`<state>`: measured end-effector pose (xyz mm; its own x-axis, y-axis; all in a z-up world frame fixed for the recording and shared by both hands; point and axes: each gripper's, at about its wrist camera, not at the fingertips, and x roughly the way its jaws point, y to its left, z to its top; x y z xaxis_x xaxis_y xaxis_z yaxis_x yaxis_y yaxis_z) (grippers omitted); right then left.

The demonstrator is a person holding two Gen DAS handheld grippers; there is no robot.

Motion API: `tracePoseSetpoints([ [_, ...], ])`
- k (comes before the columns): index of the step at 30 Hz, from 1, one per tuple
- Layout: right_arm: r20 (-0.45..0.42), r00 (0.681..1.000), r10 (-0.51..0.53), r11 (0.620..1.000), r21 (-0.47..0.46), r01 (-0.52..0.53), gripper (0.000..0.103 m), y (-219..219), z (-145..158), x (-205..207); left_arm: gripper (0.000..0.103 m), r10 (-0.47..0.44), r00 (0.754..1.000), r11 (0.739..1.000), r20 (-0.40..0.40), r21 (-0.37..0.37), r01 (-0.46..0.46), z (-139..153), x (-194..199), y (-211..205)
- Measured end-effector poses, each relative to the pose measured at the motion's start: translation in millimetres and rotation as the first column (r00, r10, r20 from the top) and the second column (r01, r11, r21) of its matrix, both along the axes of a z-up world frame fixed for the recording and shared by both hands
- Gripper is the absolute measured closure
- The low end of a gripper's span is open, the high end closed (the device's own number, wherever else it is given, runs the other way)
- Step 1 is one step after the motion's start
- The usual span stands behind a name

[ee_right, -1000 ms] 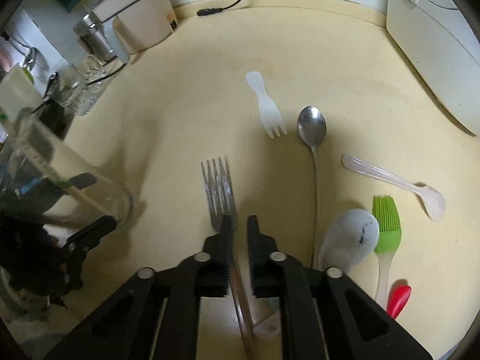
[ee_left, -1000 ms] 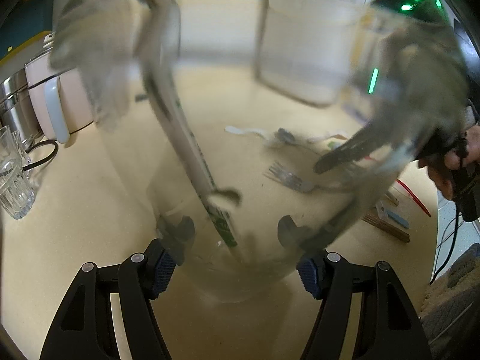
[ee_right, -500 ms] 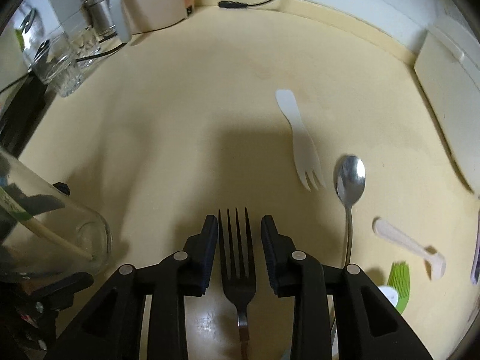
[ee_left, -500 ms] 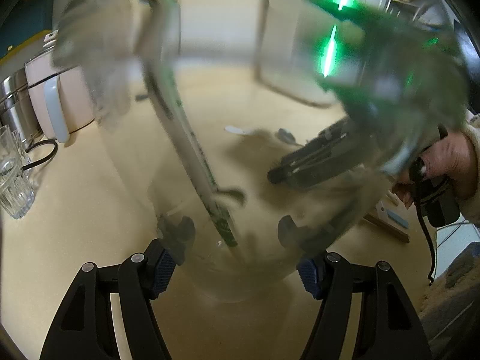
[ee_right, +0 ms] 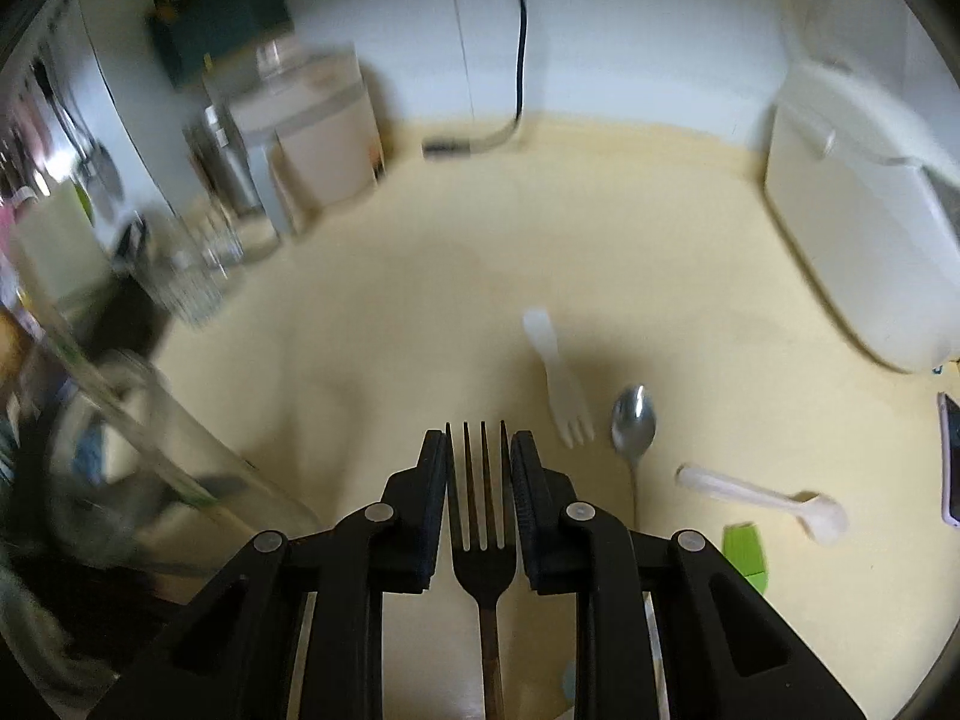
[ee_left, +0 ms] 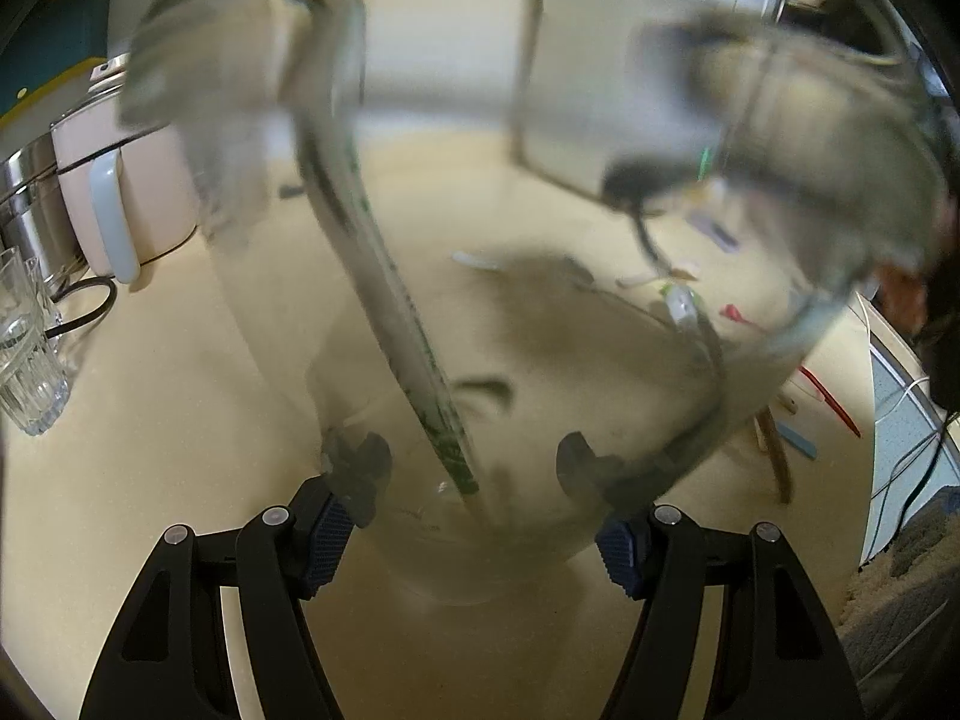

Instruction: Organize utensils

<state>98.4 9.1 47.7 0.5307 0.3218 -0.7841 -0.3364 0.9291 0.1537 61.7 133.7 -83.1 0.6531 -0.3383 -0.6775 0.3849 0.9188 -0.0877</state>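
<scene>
The cream table [ee_right: 420, 312] lies beneath both tongs. The left tongs [ee_left: 474, 534] clamp a clear glass jar [ee_left: 480, 300]. The right tongs [ee_right: 478, 468], closing, pinch a metal fork [ee_right: 483, 546], tines pointing forward between them.

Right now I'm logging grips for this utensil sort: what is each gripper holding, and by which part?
Right gripper: the metal fork, clamped across its tines. Left gripper: the clear glass jar, gripped near its base.

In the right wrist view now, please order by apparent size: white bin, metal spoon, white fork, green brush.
1. white bin
2. metal spoon and white fork: they look alike, so unranked
3. green brush, but partly hidden by the gripper, so unsure
</scene>
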Motion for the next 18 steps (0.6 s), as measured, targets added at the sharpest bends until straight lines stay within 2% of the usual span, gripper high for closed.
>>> tracePoseSetpoints([
  [3,0.071,0.997,-0.01,0.999,0.033,0.008,0.081,0.6,27.9,-10.1,0.031,-0.004,1.0,1.0,0.002,0.004,0.004,0.1,0.0,1.4],
  [6,0.128,0.992,-0.013,0.998,0.06,0.005,0.081,18.2,54.1,-0.9,0.031,-0.004,1.0,1.0,0.002,0.005,0.004,0.1,-0.5,-1.0],
  [10,0.199,0.98,-0.008,0.996,0.088,-0.01,0.083,15.1,85.4,-0.5,0.031,-0.004,1.0,1.0,0.003,0.007,0.004,-0.2,-0.4,-1.4],
  [13,0.269,0.963,0.008,0.993,0.109,-0.039,0.087,16.8,115.0,-3.0,0.031,-0.004,1.0,1.0,0.003,0.008,0.003,-0.4,-0.6,-2.6],
  [18,0.369,0.928,0.044,0.987,0.126,-0.097,0.087,23.1,159.1,-6.7,0.031,-0.005,1.0,1.0,0.004,0.011,0.005,0.4,-2.4,-7.8],
])
